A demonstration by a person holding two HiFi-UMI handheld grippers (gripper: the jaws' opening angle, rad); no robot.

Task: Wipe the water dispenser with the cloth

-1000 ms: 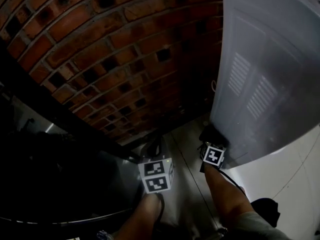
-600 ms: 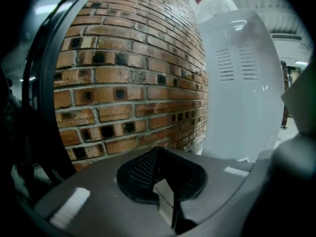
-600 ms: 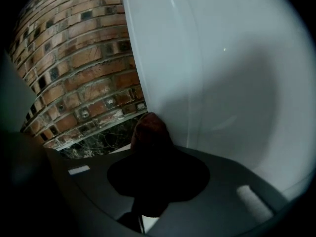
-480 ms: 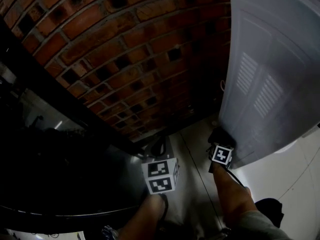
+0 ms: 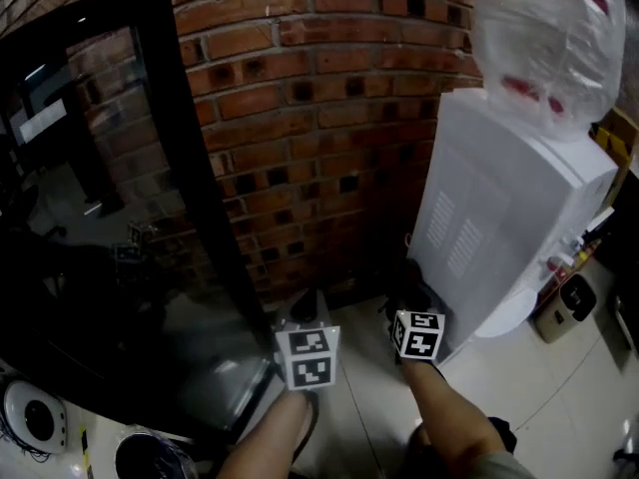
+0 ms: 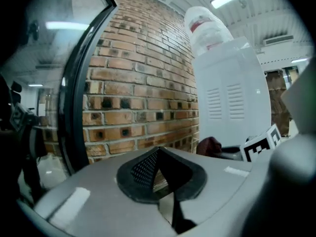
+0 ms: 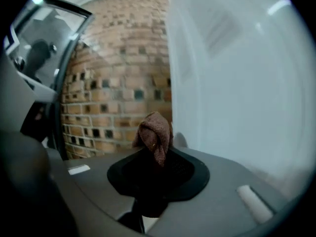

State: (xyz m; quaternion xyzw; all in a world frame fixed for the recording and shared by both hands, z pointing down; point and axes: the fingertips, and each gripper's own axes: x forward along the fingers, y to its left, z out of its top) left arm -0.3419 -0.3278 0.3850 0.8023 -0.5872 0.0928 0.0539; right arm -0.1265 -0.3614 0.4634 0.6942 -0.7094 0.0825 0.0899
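The right gripper (image 7: pixel 155 154) is clamping a bunched brown cloth (image 7: pixel 154 134), whose crumpled end is sticking up past the jaw tips. The left gripper (image 6: pixel 157 154) is closed with nothing in it, its pads meeting at a point.

Since a second ago both grippers have been rising, and the head view has been swinging up with them. The tall white plastic water dispenser (image 5: pixel 499 198) is now showing whole, up to the plastic-wrapped bottle (image 5: pixel 549 38) on top. The wipe seems to be travelling up the vented panel from its low edge, with most of the panel still ahead.

The right gripper view is showing the cloth just beside the white panel, though contact cannot be judged there. The head view is hiding the grip behind the marker cube. Only the left gripper view is showing the cloth from the side, low against the panel and near the red brick wall (image 5: pixel 319 118).
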